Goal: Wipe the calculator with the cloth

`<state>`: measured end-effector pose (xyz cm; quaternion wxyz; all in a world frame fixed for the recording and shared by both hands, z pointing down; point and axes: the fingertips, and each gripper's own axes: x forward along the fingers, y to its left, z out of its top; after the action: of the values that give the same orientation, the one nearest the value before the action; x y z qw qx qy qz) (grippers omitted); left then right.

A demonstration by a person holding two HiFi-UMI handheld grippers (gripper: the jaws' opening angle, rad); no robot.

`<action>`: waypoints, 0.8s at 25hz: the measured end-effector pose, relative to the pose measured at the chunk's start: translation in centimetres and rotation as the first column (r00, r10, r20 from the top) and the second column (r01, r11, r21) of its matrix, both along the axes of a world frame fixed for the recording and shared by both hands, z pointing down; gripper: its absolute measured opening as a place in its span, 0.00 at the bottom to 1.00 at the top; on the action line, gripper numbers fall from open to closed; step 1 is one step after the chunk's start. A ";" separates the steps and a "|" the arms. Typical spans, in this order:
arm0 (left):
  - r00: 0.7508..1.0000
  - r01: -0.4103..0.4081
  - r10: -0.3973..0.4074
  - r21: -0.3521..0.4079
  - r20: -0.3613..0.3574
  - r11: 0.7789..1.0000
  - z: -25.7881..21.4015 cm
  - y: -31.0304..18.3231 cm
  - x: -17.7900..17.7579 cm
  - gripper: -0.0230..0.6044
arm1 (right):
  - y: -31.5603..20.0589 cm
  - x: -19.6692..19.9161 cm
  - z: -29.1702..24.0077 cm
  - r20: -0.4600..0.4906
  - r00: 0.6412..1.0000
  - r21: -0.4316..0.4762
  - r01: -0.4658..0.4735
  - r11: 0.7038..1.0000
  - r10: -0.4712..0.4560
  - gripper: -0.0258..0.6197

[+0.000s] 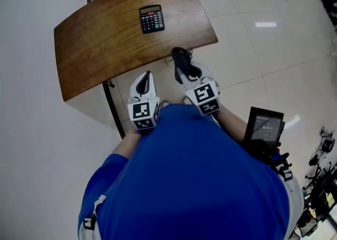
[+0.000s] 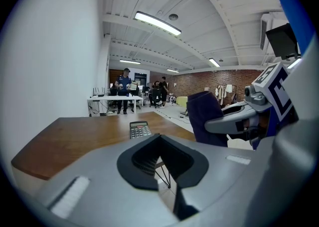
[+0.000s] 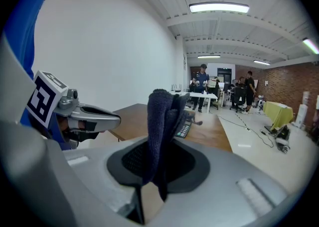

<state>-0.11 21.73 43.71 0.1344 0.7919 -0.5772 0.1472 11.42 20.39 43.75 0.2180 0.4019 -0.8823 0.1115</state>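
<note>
Pale tiled floor surrounds a curved wooden worktop, with a long open room of desks and distant people behind it. A person in a blue shirt stands at its near edge. The left gripper hangs just off that edge, fingers together with nothing between them. The right gripper beside it has its fingers clamped on a dark cloth that stands upright. The calculator lies flat toward the worktop's far side, well apart from both grippers.
</note>
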 end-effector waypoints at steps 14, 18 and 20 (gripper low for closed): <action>1.000 -0.030 0.030 -0.014 0.005 0.999 -0.1 -0.4 0.4 0.04 | -0.2 0.0 -0.1 -0.002 1.000 -0.011 -0.008 1.000 0.008 0.16; 0.999 -0.034 0.034 -0.020 0.012 0.999 0.0 -0.3 0.4 0.04 | 0.0 0.0 0.0 0.002 1.000 -0.014 -0.010 1.000 0.010 0.16; 0.999 -0.035 0.036 -0.022 0.013 0.999 -0.1 -0.5 0.2 0.04 | -0.1 -0.2 -0.1 0.004 1.000 -0.015 -0.010 1.000 0.010 0.16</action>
<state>0.14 21.27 43.60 0.1366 0.7995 -0.5622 0.1612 11.25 20.26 43.62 0.2186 0.4042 -0.8800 0.1200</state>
